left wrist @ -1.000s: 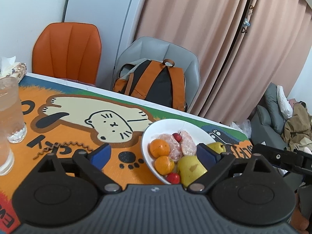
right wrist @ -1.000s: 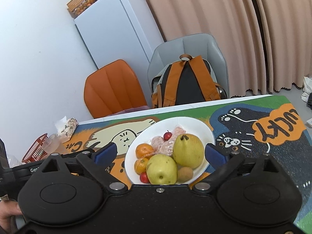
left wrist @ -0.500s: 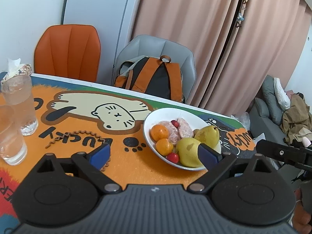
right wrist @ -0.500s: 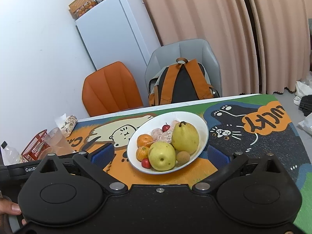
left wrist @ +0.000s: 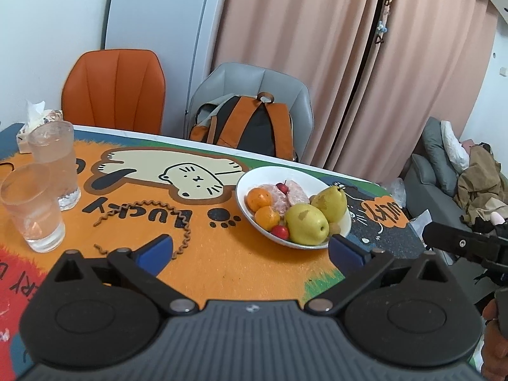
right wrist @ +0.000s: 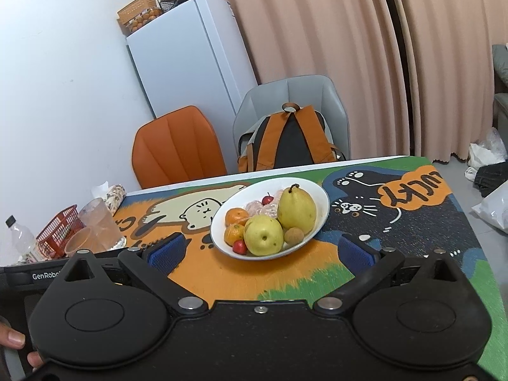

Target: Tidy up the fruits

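Note:
A white bowl (left wrist: 245, 187) stands on the cartoon-cat table mat, holding a yellow apple (left wrist: 306, 223), a pear (left wrist: 330, 203), two oranges (left wrist: 258, 198), small red fruits (left wrist: 279, 231) and wrapped pink pieces (left wrist: 279, 195). My left gripper (left wrist: 250, 250) hovers short of the bowl, its jaws opening with nothing between them. In the right wrist view the same bowl (right wrist: 321, 194) shows the pear (right wrist: 297, 208), the apple (right wrist: 263, 235) and a brown longan (right wrist: 293, 235). My right gripper (right wrist: 261, 252) is open and empty, just in front of the bowl.
Two glasses of water (left wrist: 55, 158) stand at the left, with a brown coiled cord (left wrist: 143, 209) on the mat near them. A red basket (right wrist: 58, 230) and a bottle (right wrist: 20, 238) sit at the far left. Behind the table are two chairs, one holding a backpack (left wrist: 250, 127).
Both grippers have drawn back from the bowl, which now lies farther ahead of the fingertips. The left jaws have spread wider.

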A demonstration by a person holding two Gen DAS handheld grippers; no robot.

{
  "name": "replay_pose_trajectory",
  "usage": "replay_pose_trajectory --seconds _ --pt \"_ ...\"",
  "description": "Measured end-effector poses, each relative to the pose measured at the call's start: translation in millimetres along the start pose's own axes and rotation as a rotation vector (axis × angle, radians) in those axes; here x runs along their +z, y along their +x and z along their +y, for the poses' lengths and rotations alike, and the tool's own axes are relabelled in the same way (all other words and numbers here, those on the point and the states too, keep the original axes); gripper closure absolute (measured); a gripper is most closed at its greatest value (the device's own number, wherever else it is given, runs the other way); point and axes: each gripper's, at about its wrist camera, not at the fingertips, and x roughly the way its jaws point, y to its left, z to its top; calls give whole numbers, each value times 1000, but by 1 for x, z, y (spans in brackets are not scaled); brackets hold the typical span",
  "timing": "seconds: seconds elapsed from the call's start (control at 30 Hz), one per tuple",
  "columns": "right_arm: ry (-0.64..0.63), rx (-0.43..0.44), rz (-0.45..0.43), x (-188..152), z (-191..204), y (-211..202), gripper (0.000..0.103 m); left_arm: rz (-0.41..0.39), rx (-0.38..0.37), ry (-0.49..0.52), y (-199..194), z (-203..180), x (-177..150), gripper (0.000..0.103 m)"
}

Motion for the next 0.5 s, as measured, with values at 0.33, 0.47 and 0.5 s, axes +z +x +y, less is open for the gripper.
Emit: replay_pose_trajectory --seconds 0.33,0.47,0.5 --pt "-33 -22 -20 -15 9 -35 0 -36 12 56 -30 -12 -12 0" --pt "-44 -31 -28 -18 12 -46 0 -42 1 55 -41 -13 -16 0" --pt "-49 -34 -27 -19 13 -49 0 -43 -1 53 -43 -12 -17 0"
